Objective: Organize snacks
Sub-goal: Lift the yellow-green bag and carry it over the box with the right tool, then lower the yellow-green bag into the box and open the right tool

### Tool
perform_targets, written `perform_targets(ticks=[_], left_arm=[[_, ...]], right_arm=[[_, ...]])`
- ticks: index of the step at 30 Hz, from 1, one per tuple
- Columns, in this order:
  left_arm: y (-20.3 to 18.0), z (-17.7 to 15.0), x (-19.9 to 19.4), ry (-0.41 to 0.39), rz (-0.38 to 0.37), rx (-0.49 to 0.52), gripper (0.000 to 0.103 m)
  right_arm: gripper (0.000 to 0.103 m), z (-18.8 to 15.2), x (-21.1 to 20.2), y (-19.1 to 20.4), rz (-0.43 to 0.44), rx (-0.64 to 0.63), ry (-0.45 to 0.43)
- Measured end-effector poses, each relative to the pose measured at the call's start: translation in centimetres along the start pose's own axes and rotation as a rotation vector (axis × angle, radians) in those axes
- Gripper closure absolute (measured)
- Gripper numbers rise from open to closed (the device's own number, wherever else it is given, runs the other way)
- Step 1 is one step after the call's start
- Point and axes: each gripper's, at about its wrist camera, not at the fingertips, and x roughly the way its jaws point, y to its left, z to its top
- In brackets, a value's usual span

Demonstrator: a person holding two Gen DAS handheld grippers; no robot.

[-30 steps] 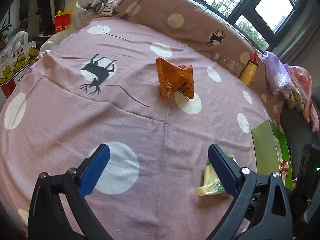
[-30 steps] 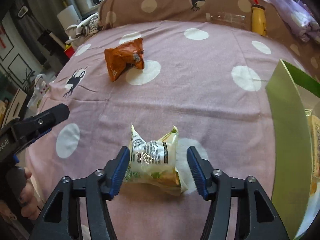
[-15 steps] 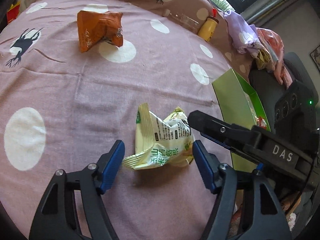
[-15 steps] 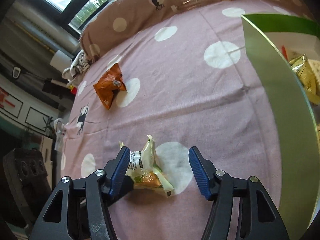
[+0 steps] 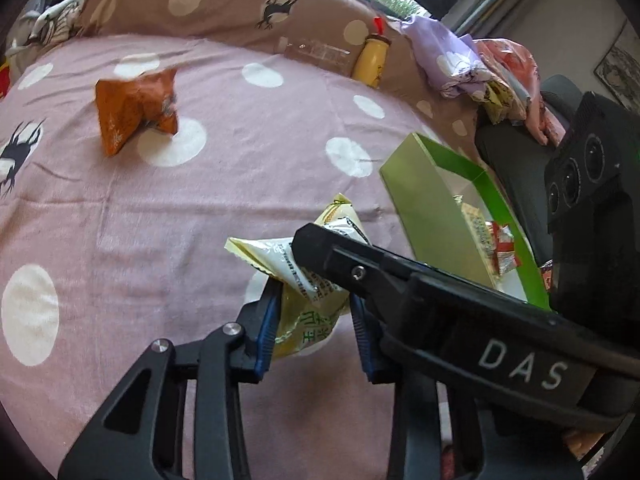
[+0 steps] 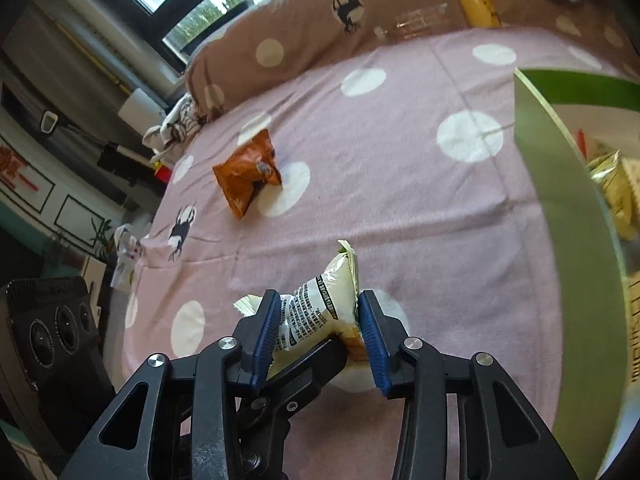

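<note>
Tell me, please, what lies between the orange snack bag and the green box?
Only bare pink polka-dot bedspread lies between the orange snack bag and the green box, shown in the right wrist view.

We list a pale yellow-and-white snack packet (image 5: 308, 300), crumpled, green print on the lower face and small black text on its side (image 6: 320, 312); it sits pinched between blue pads, raised off the pink spotted bedspread, one sealed end pointing up.

We list an orange packet (image 5: 134, 114), puffed and creased, lying well apart on a white dot (image 6: 248, 176).

We list a green box (image 5: 436, 204), open, just beside the pale packet, holding more packets (image 6: 616, 188), yellow and red-white.
</note>
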Motion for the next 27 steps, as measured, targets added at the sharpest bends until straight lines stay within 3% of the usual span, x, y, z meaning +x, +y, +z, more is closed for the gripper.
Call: perform_targets(ticks=[8, 14, 20, 27], left_arm=[[-8.5, 3.4, 0.0, -0.132, -0.118, 0.209, 0.071], [-13.7, 5.5, 3.7, -0.11, -0.204, 0.33, 0.07], [-16.0, 6.5, 7.6, -0.047, -0.257, 0.375, 0.072], [-17.3, 6.8, 10.5, 0.022, -0.259, 0.392, 0.073]], right_arm=[[0.059, 2.6, -9.2, -3.8, -0.046, 0.044, -0.282], [0.059, 3.4, -13.0, -9.3, -0.081, 0.158, -0.41], [0.059, 4.1, -13.3, -13.7, -0.094, 0.28, -0.438], [0.059, 4.5, -12.4, -16.6, -0.128, 0.368, -0.414]])
